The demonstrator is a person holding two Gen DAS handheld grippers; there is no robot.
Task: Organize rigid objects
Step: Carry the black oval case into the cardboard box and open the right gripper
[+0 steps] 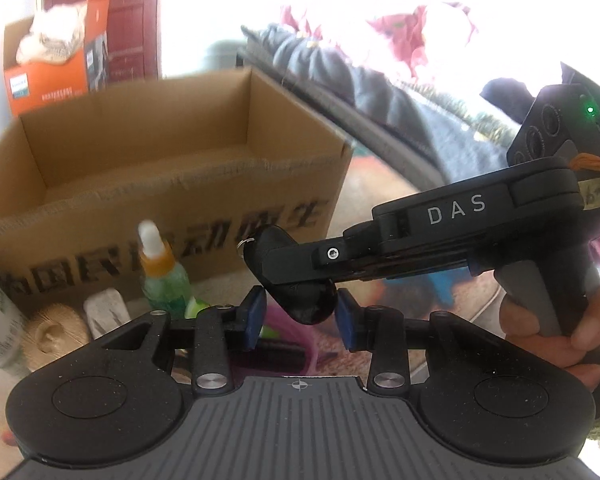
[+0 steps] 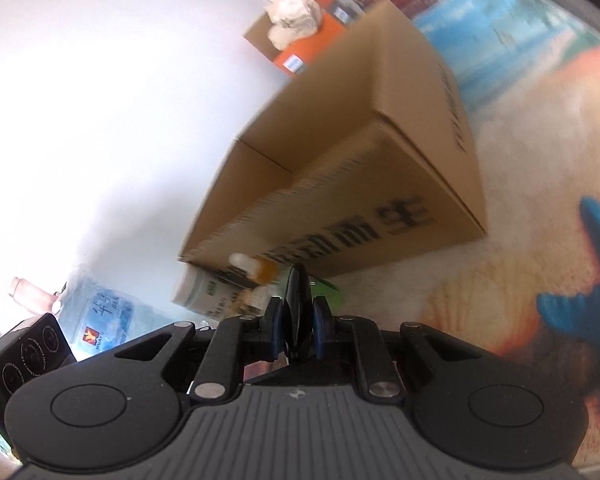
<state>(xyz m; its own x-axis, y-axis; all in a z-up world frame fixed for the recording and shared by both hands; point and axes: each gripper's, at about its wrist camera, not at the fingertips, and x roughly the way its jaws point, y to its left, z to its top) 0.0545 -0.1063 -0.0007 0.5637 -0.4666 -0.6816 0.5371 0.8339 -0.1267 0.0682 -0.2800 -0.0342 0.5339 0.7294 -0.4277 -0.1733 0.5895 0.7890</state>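
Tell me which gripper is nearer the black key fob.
Right. The right gripper is clamped on the black key fob; the left gripper sits just beneath it, pads apart either side.

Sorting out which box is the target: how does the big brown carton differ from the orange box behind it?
The brown carton is larger, nearer and plain cardboard with black lettering; the orange box is smaller, farther back and brightly printed. The carton's visible interior looks empty; the orange box holds a pale crumpled bundle. Both stand open-topped.
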